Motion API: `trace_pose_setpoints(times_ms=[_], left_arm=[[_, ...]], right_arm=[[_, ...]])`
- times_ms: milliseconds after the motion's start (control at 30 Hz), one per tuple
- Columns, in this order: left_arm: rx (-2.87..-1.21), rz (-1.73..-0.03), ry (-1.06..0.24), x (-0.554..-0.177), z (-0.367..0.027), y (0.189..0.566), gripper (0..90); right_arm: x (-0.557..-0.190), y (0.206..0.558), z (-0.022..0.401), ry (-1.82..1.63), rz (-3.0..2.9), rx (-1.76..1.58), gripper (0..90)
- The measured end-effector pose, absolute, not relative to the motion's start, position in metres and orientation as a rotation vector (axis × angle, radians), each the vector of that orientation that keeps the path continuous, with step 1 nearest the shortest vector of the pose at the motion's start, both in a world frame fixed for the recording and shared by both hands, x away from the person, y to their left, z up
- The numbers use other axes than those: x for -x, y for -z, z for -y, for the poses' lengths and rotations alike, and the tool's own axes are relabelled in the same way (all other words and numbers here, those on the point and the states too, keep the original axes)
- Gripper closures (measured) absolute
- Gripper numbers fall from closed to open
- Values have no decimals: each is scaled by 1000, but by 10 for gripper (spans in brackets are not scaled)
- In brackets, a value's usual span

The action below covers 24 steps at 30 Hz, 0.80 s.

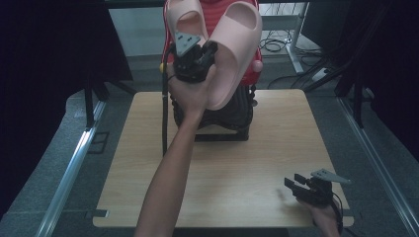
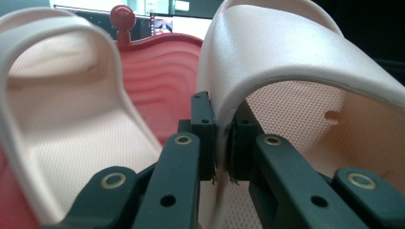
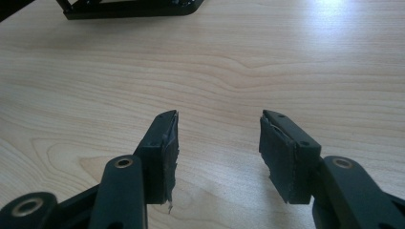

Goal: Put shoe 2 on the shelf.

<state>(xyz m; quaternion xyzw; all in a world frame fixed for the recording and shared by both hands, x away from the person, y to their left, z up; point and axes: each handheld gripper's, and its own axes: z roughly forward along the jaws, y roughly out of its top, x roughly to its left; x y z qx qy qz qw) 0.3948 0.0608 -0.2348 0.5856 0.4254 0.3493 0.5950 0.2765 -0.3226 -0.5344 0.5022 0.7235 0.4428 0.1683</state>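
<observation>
Two pale pink slide sandals sit high at the back, over a red ribbed rack. My left gripper [image 1: 210, 51] is raised there, shut on the strap edge of the right sandal [image 1: 237, 44]. In the left gripper view the jaws [image 2: 223, 143] pinch that sandal's strap [image 2: 286, 52]; the other sandal [image 2: 62, 119] stands to the left against the red rack [image 2: 162, 81]. My right gripper [image 1: 294, 181] rests low at the table's front right corner. It is open with nothing between its fingertips [image 3: 219, 138], just above the bare wood.
The red rack [image 1: 254, 66] stands on a black frame [image 1: 222, 133] at the back middle of the wooden table [image 1: 148, 163]. The frame's foot [image 3: 129, 9] lies far ahead of the right gripper. Cables and metal rails lie on the floor around the table.
</observation>
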Motion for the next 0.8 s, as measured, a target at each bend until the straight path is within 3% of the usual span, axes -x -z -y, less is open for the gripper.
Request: trace_pose_setpoints(times_ms=[467, 800], left_arm=[[-1328, -1143, -852, -459, -35, 197, 839], [-1313, -1232, -844, -497, -18, 191, 839]], right_arm=[[-274, 535, 323, -1264, -2056, -1431, 482], [-271, 532, 324, -1278, -2044, -1445, 483]])
